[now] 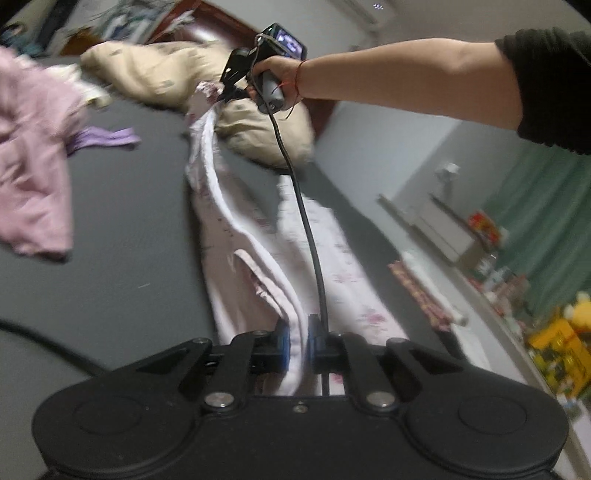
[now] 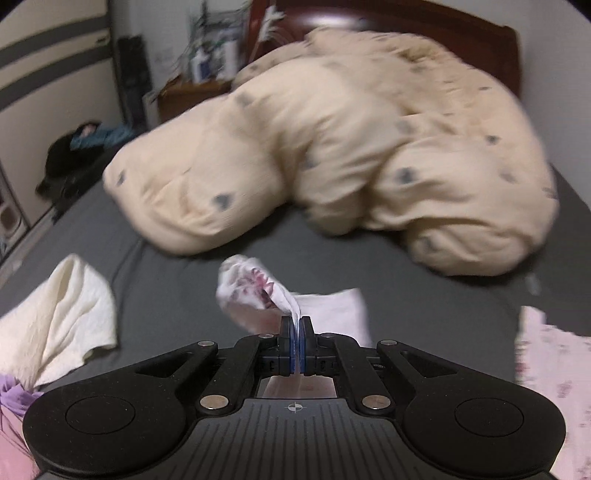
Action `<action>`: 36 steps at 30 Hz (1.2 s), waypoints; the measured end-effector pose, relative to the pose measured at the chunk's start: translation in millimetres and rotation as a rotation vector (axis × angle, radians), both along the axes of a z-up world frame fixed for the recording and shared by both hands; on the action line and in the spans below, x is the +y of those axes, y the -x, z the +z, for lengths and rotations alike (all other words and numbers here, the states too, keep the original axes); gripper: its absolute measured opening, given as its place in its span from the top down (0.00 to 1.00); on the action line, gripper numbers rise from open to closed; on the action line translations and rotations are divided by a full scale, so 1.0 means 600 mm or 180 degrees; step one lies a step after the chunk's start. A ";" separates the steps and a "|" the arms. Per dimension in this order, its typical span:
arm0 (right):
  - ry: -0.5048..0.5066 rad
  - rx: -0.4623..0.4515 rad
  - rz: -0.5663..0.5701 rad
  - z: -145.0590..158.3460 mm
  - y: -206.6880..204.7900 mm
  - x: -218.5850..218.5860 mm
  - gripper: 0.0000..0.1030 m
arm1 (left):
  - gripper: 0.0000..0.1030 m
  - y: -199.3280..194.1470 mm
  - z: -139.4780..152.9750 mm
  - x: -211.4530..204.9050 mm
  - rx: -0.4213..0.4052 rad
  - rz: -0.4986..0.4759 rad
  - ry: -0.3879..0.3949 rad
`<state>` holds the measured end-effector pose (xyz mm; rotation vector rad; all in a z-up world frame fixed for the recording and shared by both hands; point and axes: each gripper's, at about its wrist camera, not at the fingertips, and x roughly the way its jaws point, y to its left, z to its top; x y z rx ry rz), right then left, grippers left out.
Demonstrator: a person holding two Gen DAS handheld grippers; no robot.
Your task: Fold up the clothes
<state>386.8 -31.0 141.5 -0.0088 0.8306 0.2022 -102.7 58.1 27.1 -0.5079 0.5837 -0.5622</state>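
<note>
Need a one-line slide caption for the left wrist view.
Left gripper and right gripper pinch opposite ends of a floral garment over the dark bed.

A dark grey bed (image 2: 177, 295) fills the middle of both views, and there's a big cream duvet (image 2: 369, 147) with scattered grey spots heaped at its far end against a dark red wooden headboard (image 2: 406, 22). Over by the head of the bed stands a wooden nightstand (image 2: 192, 96) with blurred clutter on top, and a dark bundle (image 2: 70, 155) sits low beside the bed's edge. In the left wrist view, a green curtain (image 1: 535, 206) hangs along the wall with yellow boxes (image 1: 554, 350) and small blurred items lined up along the bedside.
</note>
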 end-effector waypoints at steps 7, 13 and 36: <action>-0.0080 -0.0100 -0.0279 0.045 0.015 -0.192 0.98 | 0.91 -0.029 0.047 -0.117 0.0007 -0.0503 -0.0050; -0.0215 -0.0116 -0.0556 0.039 0.012 -0.347 0.98 | 0.91 -0.067 0.043 -0.236 0.0139 -0.0749 -0.0155; -0.0726 0.0319 -0.1637 -0.174 0.009 -0.717 0.98 | 0.91 -0.124 -0.030 -0.432 0.0405 -0.1403 -0.0510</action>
